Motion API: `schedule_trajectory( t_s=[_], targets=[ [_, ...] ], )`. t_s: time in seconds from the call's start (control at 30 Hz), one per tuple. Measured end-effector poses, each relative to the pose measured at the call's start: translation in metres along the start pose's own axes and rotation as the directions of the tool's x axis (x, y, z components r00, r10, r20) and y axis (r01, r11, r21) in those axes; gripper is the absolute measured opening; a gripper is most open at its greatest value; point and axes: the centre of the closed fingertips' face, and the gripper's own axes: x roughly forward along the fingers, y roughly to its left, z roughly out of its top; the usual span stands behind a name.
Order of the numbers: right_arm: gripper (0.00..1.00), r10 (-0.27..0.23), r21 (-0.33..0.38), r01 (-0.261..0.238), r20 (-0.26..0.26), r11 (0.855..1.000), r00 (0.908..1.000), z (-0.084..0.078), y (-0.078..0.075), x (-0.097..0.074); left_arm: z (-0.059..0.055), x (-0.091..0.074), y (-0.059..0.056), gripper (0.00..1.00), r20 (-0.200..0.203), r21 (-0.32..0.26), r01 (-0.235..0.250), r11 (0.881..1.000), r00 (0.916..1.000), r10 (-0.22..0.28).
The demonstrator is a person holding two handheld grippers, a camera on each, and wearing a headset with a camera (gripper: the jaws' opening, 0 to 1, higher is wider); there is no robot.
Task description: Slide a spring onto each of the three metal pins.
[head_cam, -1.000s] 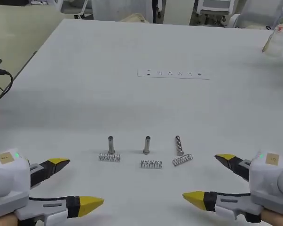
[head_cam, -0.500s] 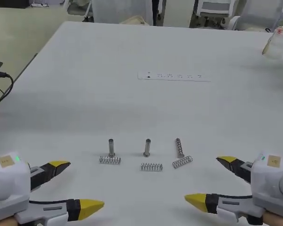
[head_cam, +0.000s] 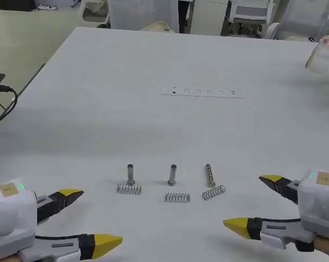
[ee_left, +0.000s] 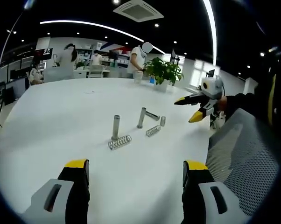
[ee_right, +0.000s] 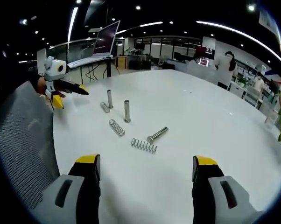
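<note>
Head view: pale grey surface [head_cam: 153, 120] seen from above. Left gripper [head_cam: 99, 216] at bottom left, right gripper [head_cam: 245, 201] at bottom right. Both sets of yellow-tipped fingers [head_cam: 105, 239] are spread wide and hold nothing.

Btwn the two grippers, a little ahead of the fingertips, is a row of three metal pins w/ a spring lying just in front of each. Left pin [head_cam: 130, 174] and middle pin [head_cam: 172, 174] stand upright. Right pin [head_cam: 209, 176] lies on its side, clearest in right gripper view, straight ahead of those open fingers. Left spring [head_cam: 128, 189], middle spring [head_cam: 177, 197] and right spring [head_cam: 213, 192] are all loose. No pin has one on yet, so this is prob. the first reach-in.

To do it well: pinch a spring lightly across its coils near one end, so it isn't crushed. Line its axis up w/ the pin, then lower it straight. The other fingers can steady the pin's base. The lying pin likely needs standing up or holding first.

Room: plenty of bare surface ahead of the fingers and to either side. Power strip [head_cam: 203, 91] lies well beyond the pins, clear container [head_cam: 320, 57] far off past the right fingers. In left gripper view the surface's near edge, w/ a mesh chair [ee_left: 243, 154] by it, is close beside the fingers. A dropped spring could roll off there.
</note>
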Motion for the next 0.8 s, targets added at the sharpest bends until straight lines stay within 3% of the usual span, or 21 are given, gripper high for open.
schedule_trajectory(
  t_s=[0.37,0.57,0.8],
  targets=[
    [0.79,-0.008,-0.013,0.008,0.006,1.0,0.9999,0.019,-0.017,0.002,0.001,0.0,0.0,0.79,0.002,0.0,0.001,1.0,1.0,-0.001],
    [0.78,0.001,-0.034,-0.001,0.014,0.999,0.9999,0.035,-0.023,0.008,0.001,0.001,-0.001,0.79,0.003,0.001,0.001,1.0,1.0,-0.001],
    [0.76,0.011,-0.011,-0.011,0.006,1.0,0.9999,0.042,-0.026,0.019,0.001,0.001,0.0,0.78,0.002,-0.002,-0.001,1.0,1.0,0.001]
  ],
)
